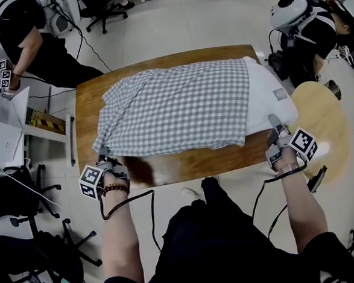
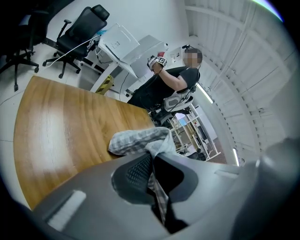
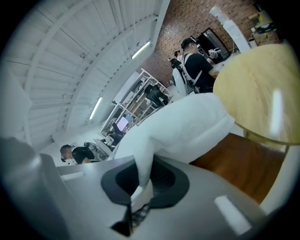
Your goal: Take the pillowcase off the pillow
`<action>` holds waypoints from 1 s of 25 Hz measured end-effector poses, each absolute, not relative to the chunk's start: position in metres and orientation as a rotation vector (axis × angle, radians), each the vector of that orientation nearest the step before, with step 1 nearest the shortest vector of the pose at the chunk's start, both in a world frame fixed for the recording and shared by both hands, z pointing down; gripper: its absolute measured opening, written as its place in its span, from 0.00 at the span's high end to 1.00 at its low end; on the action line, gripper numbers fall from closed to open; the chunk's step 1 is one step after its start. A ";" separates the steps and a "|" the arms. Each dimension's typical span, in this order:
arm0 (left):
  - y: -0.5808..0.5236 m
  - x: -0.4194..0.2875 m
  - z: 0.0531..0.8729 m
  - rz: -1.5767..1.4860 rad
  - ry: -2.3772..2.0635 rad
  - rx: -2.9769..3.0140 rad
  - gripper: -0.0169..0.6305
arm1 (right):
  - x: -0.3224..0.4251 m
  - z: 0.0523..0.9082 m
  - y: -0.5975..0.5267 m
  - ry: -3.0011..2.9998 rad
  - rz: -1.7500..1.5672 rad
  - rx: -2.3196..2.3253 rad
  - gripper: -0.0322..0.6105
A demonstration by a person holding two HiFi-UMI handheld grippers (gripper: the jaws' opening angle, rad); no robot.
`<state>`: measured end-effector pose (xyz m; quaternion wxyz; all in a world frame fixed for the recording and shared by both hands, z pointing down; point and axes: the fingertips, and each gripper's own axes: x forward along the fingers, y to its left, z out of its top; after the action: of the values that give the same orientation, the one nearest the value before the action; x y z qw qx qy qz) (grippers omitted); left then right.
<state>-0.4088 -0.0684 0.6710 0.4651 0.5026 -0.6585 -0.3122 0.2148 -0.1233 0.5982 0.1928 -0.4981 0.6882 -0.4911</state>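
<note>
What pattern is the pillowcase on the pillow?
It is a grey-and-white checked fabric pillowcase; the head view shows it best.

1. This is a shared lab-style workroom in an open office hall, not a home.
2. Rolling office chairs (image 1: 104,14) stand on a pale tiled floor (image 1: 181,22), and black cables (image 1: 93,50) trail across it.
3. Beyond the wooden bench (image 1: 90,107), another person (image 1: 28,39) holds a marker-cube gripper (image 1: 4,77), the same kind of rig as the wearer's.
4. Further back are metal racks (image 2: 190,133), a lit monitor (image 3: 123,124), strip lights (image 3: 140,50) under a white ribbed ceiling, and a brick wall (image 3: 187,18).
</note>
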 end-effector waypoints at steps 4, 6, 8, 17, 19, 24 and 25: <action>-0.065 -0.406 0.670 -0.773 -1.630 1.235 0.96 | 0.241 0.607 -0.106 1.813 -1.475 -1.551 0.92; -0.064 -0.407 0.670 -0.773 -1.640 1.234 0.96 | 0.245 0.606 -0.115 1.875 -1.409 -1.474 0.92; -0.064 -0.407 0.670 -0.768 -1.646 1.230 0.96 | 0.248 0.606 -0.125 1.929 -1.349 -1.395 0.92; -0.048 -0.385 0.663 -0.464 -1.645 1.371 0.84 | 0.212 0.608 -0.088 2.122 -1.503 -1.381 0.74; -0.042 -0.384 0.651 -0.403 -1.664 1.399 0.76 | 0.209 0.603 -0.086 2.257 -1.473 -1.296 0.68; -0.038 -0.382 0.624 -0.292 -1.744 1.502 0.75 | 0.201 0.589 -0.062 2.475 -1.519 -1.195 0.64; -0.040 -0.378 0.618 -0.263 -1.753 1.540 0.74 | 0.197 0.584 -0.057 2.518 -1.522 -1.172 0.64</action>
<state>-0.3783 -0.0403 0.6178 0.3862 0.6049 -0.6887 -0.1034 0.1974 -0.0570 0.5843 -0.0128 -0.3699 0.7951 -0.4804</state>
